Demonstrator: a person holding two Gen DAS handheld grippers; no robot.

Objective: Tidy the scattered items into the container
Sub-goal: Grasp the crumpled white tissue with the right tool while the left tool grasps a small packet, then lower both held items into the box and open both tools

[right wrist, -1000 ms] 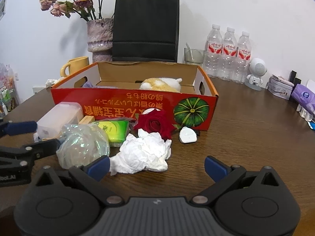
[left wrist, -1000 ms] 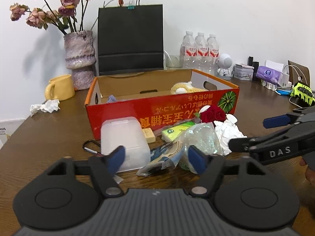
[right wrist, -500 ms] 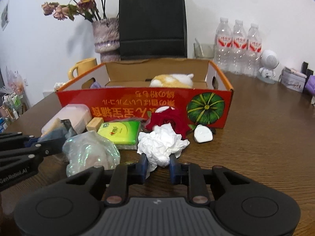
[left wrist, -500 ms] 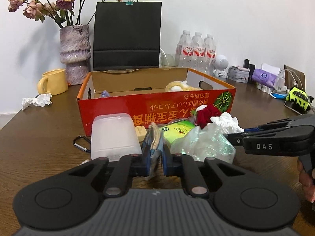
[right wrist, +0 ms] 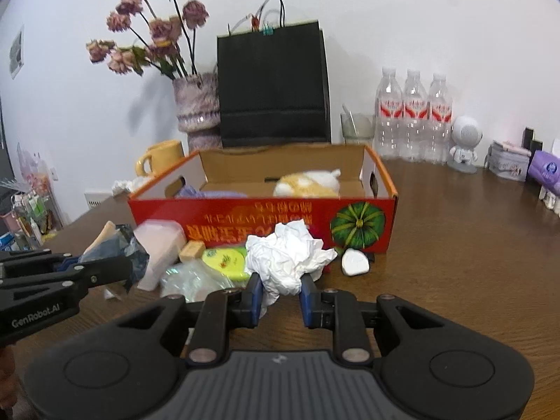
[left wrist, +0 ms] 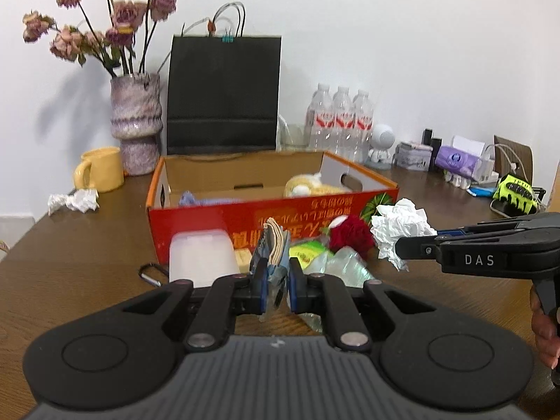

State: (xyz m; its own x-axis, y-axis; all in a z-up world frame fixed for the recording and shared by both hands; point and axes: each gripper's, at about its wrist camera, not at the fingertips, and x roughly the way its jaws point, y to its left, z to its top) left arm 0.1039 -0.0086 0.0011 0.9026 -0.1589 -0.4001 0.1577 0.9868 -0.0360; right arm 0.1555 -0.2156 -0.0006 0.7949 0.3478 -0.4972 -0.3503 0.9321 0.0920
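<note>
The red cardboard box (right wrist: 280,222) sat open-topped on the surface (right wrist: 472,262), ready for clutter. The right hand-held gripper (right wrist: 280,297) clamped crumpled tissue (right wrist: 283,255); the left hand-held gripper (left wrist: 274,288) pinched a blue packet (left wrist: 271,248), both lifted, presumably for dropping inside.

Both grippers are clamped down: left gripper (left wrist: 274,288) pinching a packet (left wrist: 271,245), right gripper (right wrist: 280,297) squeezing crumpled tissue (right wrist: 287,259).
</note>
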